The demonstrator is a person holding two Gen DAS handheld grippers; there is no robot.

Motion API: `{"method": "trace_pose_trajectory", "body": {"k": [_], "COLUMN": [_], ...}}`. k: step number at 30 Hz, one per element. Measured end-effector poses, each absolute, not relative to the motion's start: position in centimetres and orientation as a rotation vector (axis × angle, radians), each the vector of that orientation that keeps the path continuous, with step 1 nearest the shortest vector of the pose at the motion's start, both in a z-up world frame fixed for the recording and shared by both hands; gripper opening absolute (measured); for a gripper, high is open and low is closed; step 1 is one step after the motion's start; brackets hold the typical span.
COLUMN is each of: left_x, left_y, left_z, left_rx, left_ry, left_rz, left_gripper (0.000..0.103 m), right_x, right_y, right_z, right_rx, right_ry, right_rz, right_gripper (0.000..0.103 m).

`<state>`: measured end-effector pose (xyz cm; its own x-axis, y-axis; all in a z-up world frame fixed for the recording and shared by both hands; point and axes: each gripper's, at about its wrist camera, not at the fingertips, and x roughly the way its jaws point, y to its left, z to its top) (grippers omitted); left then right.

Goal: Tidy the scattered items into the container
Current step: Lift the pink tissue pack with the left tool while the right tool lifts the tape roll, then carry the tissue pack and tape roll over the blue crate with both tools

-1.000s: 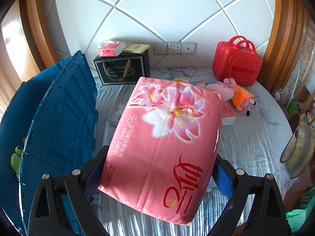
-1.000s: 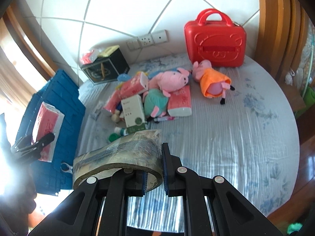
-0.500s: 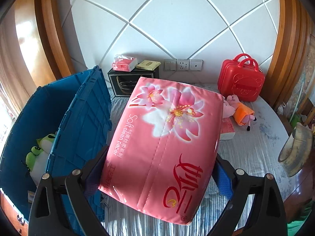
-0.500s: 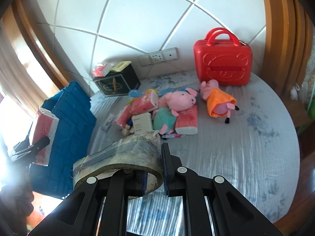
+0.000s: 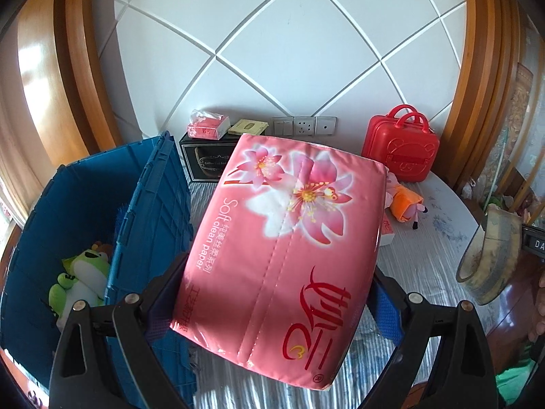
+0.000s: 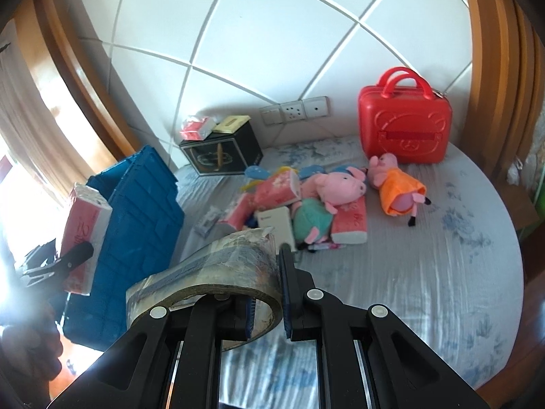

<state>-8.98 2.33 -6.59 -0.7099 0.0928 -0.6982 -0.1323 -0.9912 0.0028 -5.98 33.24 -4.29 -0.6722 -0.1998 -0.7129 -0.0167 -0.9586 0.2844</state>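
My left gripper (image 5: 272, 310) is shut on a large pink tissue pack (image 5: 282, 238), held above the bed beside the open blue crate (image 5: 150, 211). A green frog plush (image 5: 80, 277) lies inside the crate. My right gripper (image 6: 267, 293) is shut on the rim of a clear packing tape roll (image 6: 211, 269). That roll (image 5: 490, 255) also shows at the right edge of the left wrist view. From the right wrist, the left gripper (image 6: 61, 262) with the tissue pack (image 6: 85, 235) hangs in front of the blue crate (image 6: 136, 225).
On the bed (image 6: 425, 272) lie several pink tissue packs (image 6: 276, 191), pig plush toys (image 6: 337, 187), a white box (image 6: 276, 221) and pens. A red toy suitcase (image 6: 402, 126) and a black box (image 6: 221, 153) stand against the padded headboard. Wooden posts flank both sides.
Both grippers have risen with their loads. The crate's inside with the frog plush has come into the left wrist view, and the bed looks farther away in both views.
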Motion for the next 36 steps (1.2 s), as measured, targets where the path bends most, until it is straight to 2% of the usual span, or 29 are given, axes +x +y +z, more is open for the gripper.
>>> {"method": "trace_pose_trajectory", "body": {"k": [19, 36], "left_x": [-8.8, -7.2], "left_y": [-15.7, -29.3], "left_z": [-3.3, -4.3], "left_rx": [-1.067, -1.126], "left_ry": [-0.002, -0.061], "left_rz": [2.861, 2.993], "left_gripper": [0.095, 0.095], "right_x": [-9.5, -13.5], "right_y": [17.0, 0.7], "right_z": [-1.8, -2.0], "right_rx": [1.189, 1.137], "right_ry": [-0.313, -0.169], "right_rz": [-2.735, -2.565], "right_gripper": [0.012, 0.012]}}
